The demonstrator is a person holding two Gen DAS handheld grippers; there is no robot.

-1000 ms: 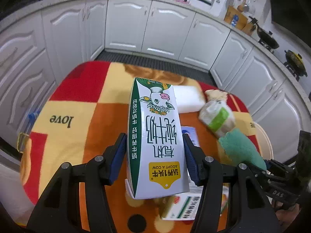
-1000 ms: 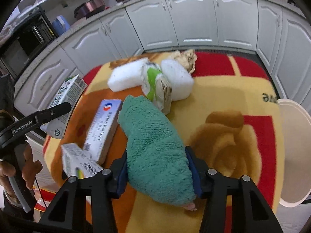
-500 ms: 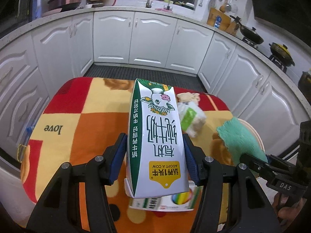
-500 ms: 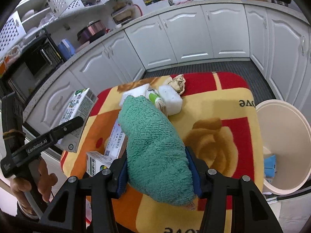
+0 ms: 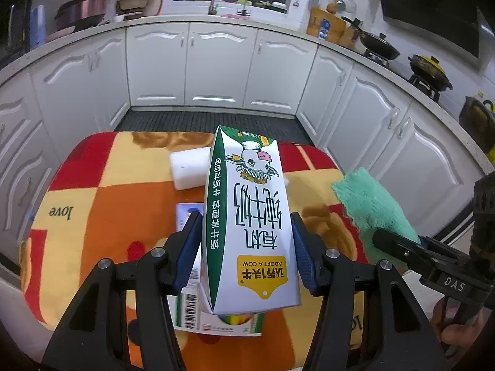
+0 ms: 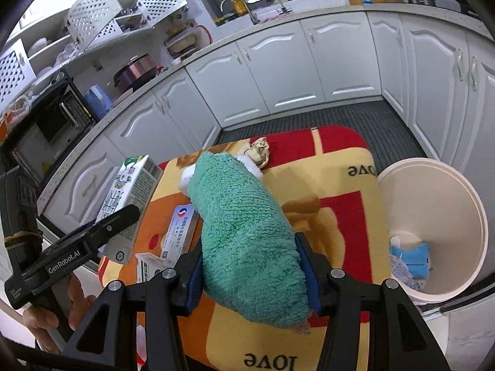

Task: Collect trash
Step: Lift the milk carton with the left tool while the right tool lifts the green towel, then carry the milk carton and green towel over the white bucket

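Carry step: your left gripper (image 5: 246, 249) fingers clamp milk carton (image 5: 247, 222), right gripper (image 6: 250, 267) fingers clamp green towel (image 6: 244, 232). Next: swing both over bin (image 6: 476, 216), release.

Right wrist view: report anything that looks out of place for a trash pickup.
The right gripper is clamped on a green towel, a cloth rather than obvious rubbish, with the bin alongside. The left gripper holds a milk carton, which fits.
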